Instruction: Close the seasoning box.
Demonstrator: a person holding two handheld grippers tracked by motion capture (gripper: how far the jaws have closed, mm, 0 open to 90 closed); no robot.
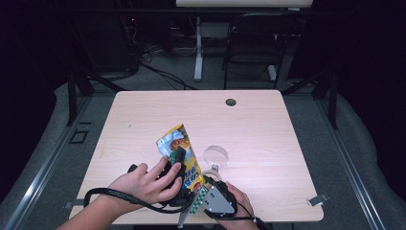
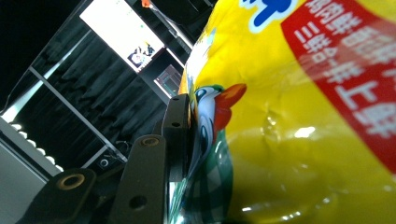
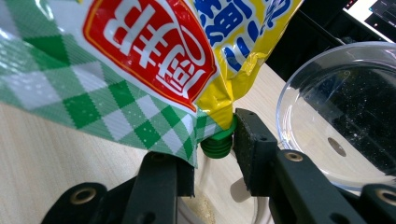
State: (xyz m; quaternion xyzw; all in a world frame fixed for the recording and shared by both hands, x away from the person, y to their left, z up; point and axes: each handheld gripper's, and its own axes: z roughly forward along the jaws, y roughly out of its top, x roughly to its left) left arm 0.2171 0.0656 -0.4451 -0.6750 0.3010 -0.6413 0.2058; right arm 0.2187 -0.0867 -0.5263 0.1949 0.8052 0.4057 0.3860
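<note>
Low in the centre of the high view, the left gripper (image 1: 178, 160) clamps its fingers on the body of the yellow sauce pouch (image 1: 182, 153), held tilted above the bench (image 1: 268, 143). The right gripper (image 3: 212, 151) pinches the green cap (image 3: 217, 144); whether it is loosened I cannot tell, so opening and pouring into the clear glass bowl (image 1: 216, 155) just right of the pouch seem left. Toward the top, a cable hole (image 1: 231, 102), then a dark chair (image 1: 253, 43) and floor cables

yellow pouch (image 1: 180, 155) held upright by left tongs (image 1: 178, 160), right tongs (image 1: 207, 188) below; clear bowl (image 1: 216, 156) beside
</note>
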